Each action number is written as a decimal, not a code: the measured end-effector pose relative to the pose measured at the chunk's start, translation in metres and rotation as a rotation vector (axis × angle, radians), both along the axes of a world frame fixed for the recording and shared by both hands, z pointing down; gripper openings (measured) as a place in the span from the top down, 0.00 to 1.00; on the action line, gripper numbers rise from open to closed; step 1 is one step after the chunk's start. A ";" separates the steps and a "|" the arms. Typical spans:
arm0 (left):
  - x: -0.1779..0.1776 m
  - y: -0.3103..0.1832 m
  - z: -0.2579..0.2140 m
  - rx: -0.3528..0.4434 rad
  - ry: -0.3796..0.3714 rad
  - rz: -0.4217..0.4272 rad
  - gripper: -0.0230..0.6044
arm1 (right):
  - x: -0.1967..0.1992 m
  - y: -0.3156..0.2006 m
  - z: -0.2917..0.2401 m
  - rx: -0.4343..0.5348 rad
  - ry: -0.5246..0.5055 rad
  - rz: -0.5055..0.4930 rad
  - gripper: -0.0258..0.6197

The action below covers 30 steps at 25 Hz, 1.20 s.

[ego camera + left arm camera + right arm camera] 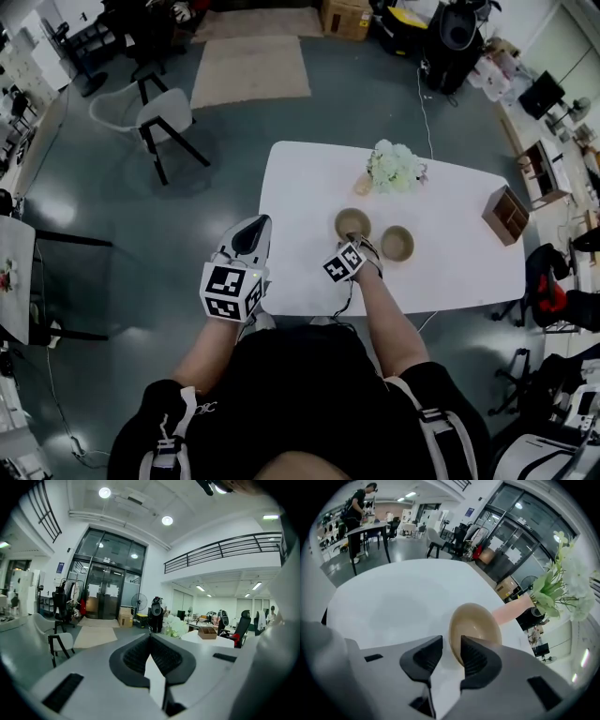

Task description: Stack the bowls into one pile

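Observation:
Two tan bowls stand apart on the white table [300, 187], the left bowl [352, 223] next to the right bowl [397, 243]. My right gripper [361, 242] points down at the near edge of the left bowl. In the right gripper view this bowl [480, 623] lies just ahead, and the right gripper [451, 651] straddles its near rim: one finger over the inside, the other outside, with a gap of white table showing beside the rim. My left gripper [253, 225] hovers at the table's left front edge, fingertips together and empty, also seen as the left gripper [150, 637] aimed level across the room.
A bunch of white flowers [394, 167] in a pink vase [511, 611] stands behind the bowls. A small wooden box [506, 214] sits at the table's right end. A white chair [150, 112] stands on the floor to the far left.

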<state>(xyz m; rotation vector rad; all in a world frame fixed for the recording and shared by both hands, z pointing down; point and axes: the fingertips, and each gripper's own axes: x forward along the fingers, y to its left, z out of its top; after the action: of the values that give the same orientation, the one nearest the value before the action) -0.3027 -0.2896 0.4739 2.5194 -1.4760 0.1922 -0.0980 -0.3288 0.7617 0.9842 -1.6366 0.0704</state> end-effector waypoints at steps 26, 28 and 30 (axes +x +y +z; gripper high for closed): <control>0.125 0.006 -0.003 -0.020 0.006 0.258 0.94 | 0.123 0.037 -0.080 0.193 0.098 0.162 0.88; 0.134 0.007 -0.003 -0.017 0.004 0.275 0.94 | 0.133 0.041 -0.074 0.171 0.098 0.176 0.88; 0.140 0.007 -0.003 -0.017 0.004 0.281 0.94 | 0.141 0.044 -0.070 0.156 0.106 0.185 0.88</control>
<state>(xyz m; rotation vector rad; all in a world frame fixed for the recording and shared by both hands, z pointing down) -0.1626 -0.2829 0.4708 2.7024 -1.1075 0.2421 0.0429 -0.2849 0.6921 1.2370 -1.4682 0.0157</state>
